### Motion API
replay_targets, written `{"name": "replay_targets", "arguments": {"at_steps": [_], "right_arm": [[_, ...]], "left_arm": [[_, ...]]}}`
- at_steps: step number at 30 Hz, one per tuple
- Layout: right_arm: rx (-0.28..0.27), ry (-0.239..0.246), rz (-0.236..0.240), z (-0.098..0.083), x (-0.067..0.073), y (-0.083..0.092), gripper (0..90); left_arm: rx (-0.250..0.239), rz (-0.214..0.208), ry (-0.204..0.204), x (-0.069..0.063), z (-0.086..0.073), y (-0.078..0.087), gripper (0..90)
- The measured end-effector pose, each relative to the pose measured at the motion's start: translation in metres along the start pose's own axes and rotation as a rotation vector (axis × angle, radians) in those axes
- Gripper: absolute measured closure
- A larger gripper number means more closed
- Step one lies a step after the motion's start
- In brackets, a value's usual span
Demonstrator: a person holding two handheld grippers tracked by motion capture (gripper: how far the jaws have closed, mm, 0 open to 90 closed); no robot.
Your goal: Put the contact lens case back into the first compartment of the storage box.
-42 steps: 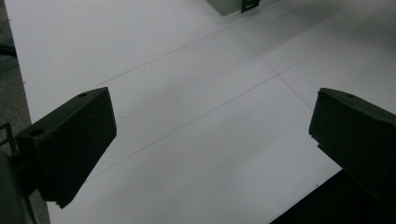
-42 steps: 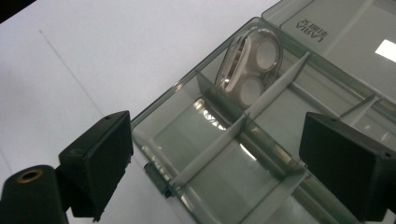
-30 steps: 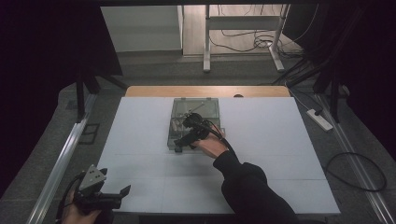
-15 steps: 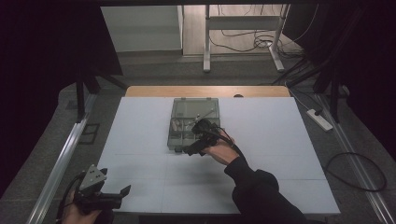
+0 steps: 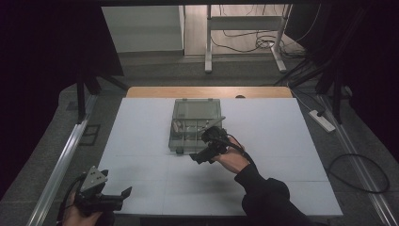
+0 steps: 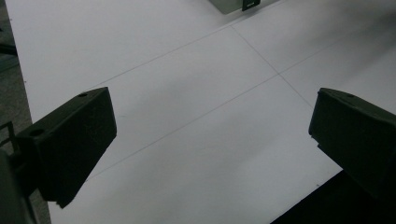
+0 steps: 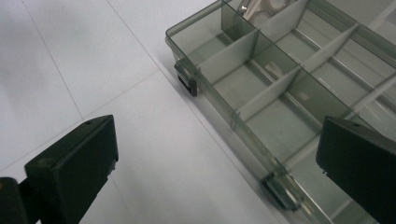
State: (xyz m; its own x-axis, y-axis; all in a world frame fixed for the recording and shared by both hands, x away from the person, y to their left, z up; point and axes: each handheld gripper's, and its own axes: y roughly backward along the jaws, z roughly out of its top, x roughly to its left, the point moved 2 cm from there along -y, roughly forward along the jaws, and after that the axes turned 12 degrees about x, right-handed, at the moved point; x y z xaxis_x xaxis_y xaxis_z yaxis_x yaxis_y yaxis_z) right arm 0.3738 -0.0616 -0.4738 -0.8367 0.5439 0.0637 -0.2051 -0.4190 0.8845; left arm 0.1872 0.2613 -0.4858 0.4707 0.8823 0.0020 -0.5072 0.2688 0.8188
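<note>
Starting at the near edge, I find my left hand-held gripper (image 5: 123,193) parked low at the front left corner of the white tabletop (image 5: 141,127), jaws spread wide and carrying nothing; its own camera looks along bare surface between them.

Farther in, my right hand-held gripper (image 5: 196,157) sits just off the near edge of the clear compartment box (image 5: 195,123), which lies open at the middle of the tabletop with its lid (image 5: 197,109) laid back toward the far side. In the right gripper view the jaws stand wide apart and empty, straddling the box's near wall (image 7: 229,119), with one dark latch (image 7: 187,83) at the near corner and a second latch (image 7: 280,189) closer along the same wall. The compartments nearest the hand-held gripper look empty; small pale parts (image 7: 266,5) lie in a compartment at the far end, too cropped to identify.

Risks as I judge them: the box is light and unanchored, so a jaw catching the wall or a latch could shove or tip it across the smooth tabletop. A descent onto a thin divider (image 7: 268,93) could flex it or jolt the parts into neighbouring compartments.
</note>
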Motion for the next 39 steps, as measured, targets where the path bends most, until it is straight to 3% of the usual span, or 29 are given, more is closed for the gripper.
{"name": "replay_targets", "arguments": {"at_steps": [24,39], "right_arm": [[0.007,-0.018,0.014,-0.040,0.002,0.018,0.0],[-0.001,-0.023,0.004,-0.069,0.002,0.037,0.0]], "left_arm": [[0.000,0.001,-0.002,0.000,0.000,0.000,0.9],[0.002,0.004,0.008,0.000,0.000,0.000,0.9]]}}
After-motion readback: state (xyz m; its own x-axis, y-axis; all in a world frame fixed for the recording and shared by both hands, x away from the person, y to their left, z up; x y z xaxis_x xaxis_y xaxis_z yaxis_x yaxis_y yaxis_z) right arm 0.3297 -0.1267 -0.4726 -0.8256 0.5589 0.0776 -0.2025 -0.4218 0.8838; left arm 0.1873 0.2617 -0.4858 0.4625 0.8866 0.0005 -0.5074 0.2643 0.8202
